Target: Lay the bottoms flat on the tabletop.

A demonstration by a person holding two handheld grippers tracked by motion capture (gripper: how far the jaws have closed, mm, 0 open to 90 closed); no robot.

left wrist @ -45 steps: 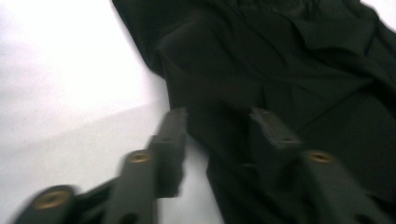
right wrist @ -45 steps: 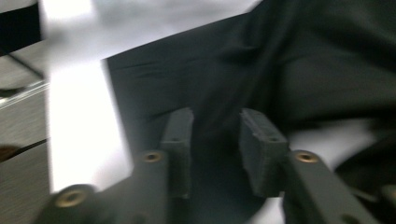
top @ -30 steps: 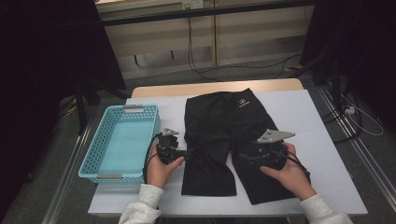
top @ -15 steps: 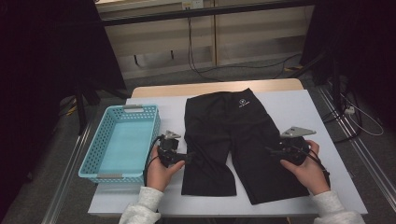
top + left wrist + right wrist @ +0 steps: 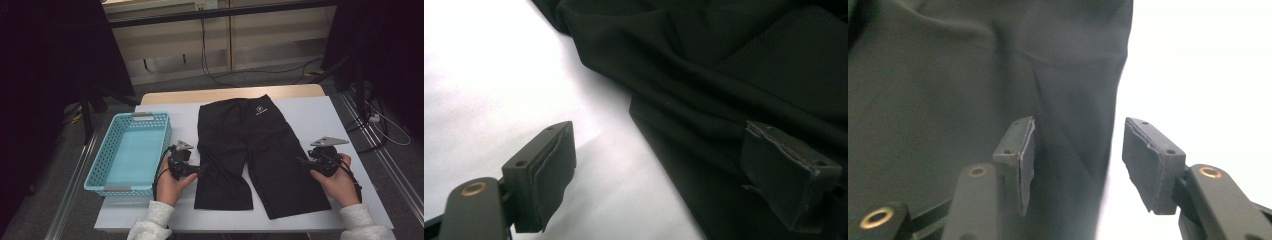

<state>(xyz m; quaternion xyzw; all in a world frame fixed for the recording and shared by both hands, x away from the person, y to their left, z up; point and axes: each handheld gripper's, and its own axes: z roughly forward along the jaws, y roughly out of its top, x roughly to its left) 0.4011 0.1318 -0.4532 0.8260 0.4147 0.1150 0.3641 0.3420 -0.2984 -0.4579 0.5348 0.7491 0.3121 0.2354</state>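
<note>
Black shorts lie flat on the white table, waistband at the far side. My left gripper rests at the outer hem of the left leg, pointing right. In the left gripper view it is open, one pad over the table, the other over the shorts. My right gripper sits at the outer edge of the right leg, pointing left. In the right gripper view its jaws have just been closing. The edge of the shorts lies between them, and the pads stand apart from the cloth.
A light blue plastic basket stands at the table's left side, close to my left hand. Bare white table lies to the right of the shorts and along the front edge. Cables and dark stands are on the floor beyond.
My right hand has slid rightward from on top of the right leg to its outer edge. The left hand has stayed put.
</note>
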